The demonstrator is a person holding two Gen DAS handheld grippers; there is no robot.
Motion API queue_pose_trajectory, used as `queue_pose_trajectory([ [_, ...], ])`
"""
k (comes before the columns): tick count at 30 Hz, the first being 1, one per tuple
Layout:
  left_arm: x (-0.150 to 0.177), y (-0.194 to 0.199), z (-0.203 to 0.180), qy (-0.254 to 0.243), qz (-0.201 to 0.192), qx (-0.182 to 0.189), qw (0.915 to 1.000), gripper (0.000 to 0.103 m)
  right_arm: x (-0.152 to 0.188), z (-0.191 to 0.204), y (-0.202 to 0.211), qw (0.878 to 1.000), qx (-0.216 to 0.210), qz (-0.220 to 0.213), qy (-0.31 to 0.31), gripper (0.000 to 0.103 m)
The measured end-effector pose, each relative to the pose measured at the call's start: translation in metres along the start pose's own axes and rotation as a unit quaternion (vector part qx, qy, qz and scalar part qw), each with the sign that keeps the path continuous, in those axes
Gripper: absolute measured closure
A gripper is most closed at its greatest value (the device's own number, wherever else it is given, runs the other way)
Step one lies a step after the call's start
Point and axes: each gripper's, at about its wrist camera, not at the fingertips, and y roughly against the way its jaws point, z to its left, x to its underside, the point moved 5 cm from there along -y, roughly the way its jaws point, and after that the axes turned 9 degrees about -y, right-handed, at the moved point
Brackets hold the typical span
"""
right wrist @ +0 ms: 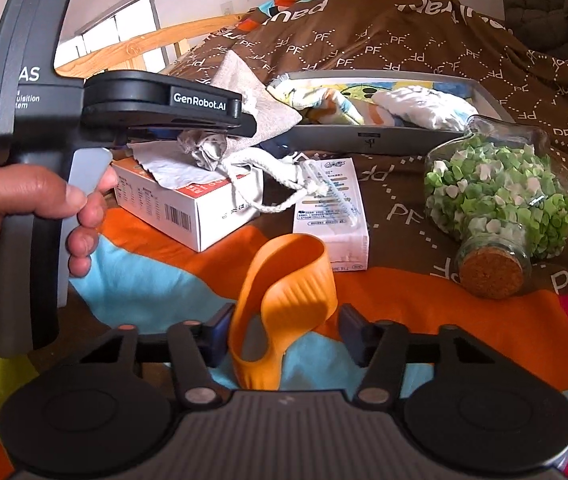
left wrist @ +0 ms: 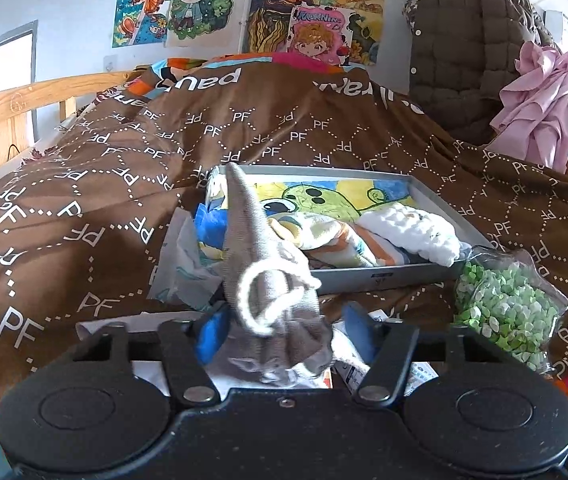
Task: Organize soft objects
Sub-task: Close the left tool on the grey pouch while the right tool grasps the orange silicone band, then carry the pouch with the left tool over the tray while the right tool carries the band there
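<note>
On the bed, we half-close the left gripper (left wrist: 284, 332) around a grey pouch (left wrist: 268, 280) and the right gripper (right wrist: 284, 336) around an orange band (right wrist: 284, 288); loose grips risk slipping.

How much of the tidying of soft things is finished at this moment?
Done: folded cloths already lie in the grey tray. In hand: the left gripper has the grey drawstring pouch between its fingers; the right gripper has the orange rubber band. Left: neither is in the tray yet.
</note>
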Motion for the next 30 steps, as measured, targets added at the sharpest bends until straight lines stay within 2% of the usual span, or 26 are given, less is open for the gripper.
queue_pose_trajectory([
  [5,0.001,0.003,0.000,0.001,-0.004,0.005,1.0000,0.057,-0.001,0.000,0.002,1.000,-0.008,0.000,-0.011,0.064],
  [7,0.000,0.005,0.000,0.000,-0.006,0.005,1.0000,0.060,-0.002,-0.001,0.003,1.000,-0.008,-0.002,-0.017,0.078],
  [10,0.001,0.009,-0.002,-0.002,-0.008,0.008,0.9999,0.061,-0.003,-0.003,0.004,1.000,-0.005,-0.005,-0.022,0.084],
  [16,0.005,0.023,-0.010,-0.002,-0.011,0.018,0.9998,0.062,-0.007,-0.003,0.011,0.999,0.004,-0.033,-0.014,0.091],
  [25,0.011,0.051,-0.034,-0.032,-0.015,0.043,0.9985,0.063,-0.013,-0.007,0.022,0.998,0.018,-0.061,-0.018,0.092],
  [30,0.015,0.068,-0.042,-0.044,-0.019,0.046,0.9978,0.064,-0.019,-0.007,0.038,0.994,0.021,-0.103,-0.011,0.092],
])
